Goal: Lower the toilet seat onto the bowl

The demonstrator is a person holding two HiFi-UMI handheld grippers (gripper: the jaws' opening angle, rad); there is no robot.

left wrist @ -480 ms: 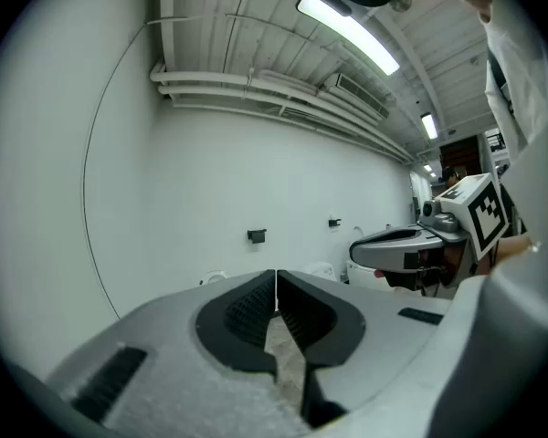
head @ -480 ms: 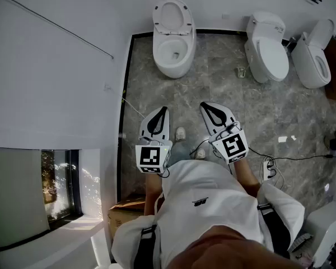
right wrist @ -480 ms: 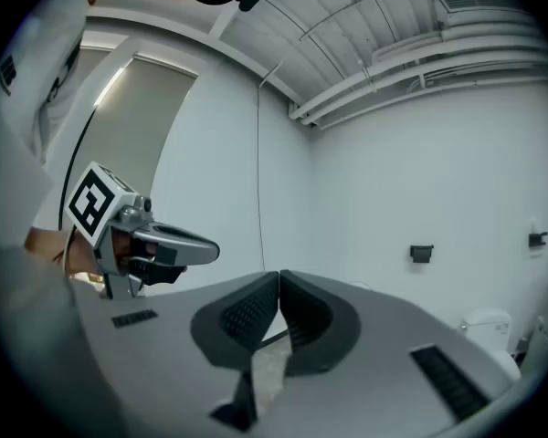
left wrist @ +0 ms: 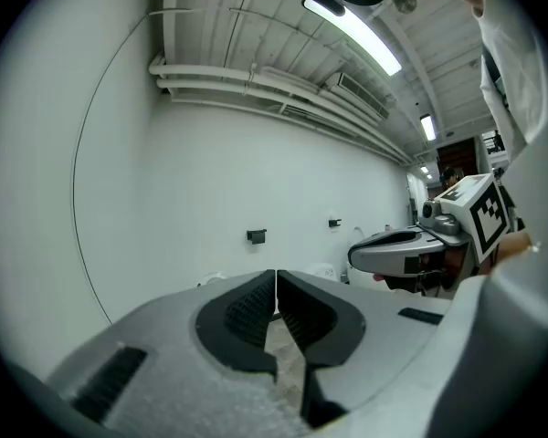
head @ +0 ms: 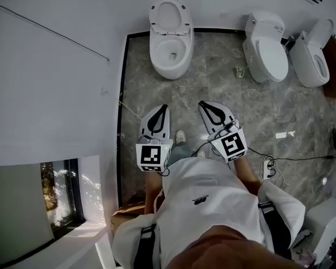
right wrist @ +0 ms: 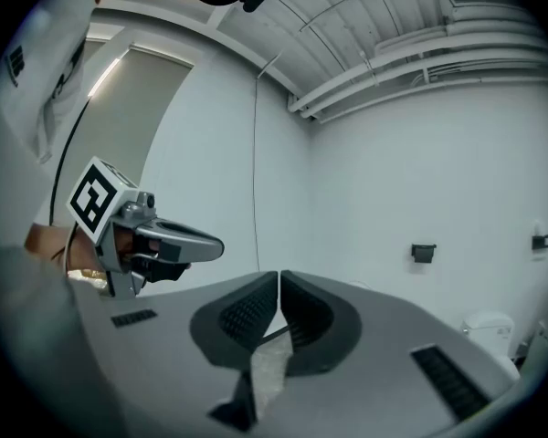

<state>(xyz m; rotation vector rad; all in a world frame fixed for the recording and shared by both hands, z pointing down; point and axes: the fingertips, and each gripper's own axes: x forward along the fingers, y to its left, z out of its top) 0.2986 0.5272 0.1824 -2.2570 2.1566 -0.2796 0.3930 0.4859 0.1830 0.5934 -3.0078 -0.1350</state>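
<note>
White toilet seat (head: 154, 17) upright; cardboard box (head: 127, 210) partly hidden.

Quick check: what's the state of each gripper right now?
Left gripper: closed, holding nothing.
Right gripper: closed, holding nothing.

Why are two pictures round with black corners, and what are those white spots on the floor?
Left gripper view and right gripper view: wide-angle lenses curve the pipes and blacken the corners. Head view: the shiny floor shows glare patches.
</note>
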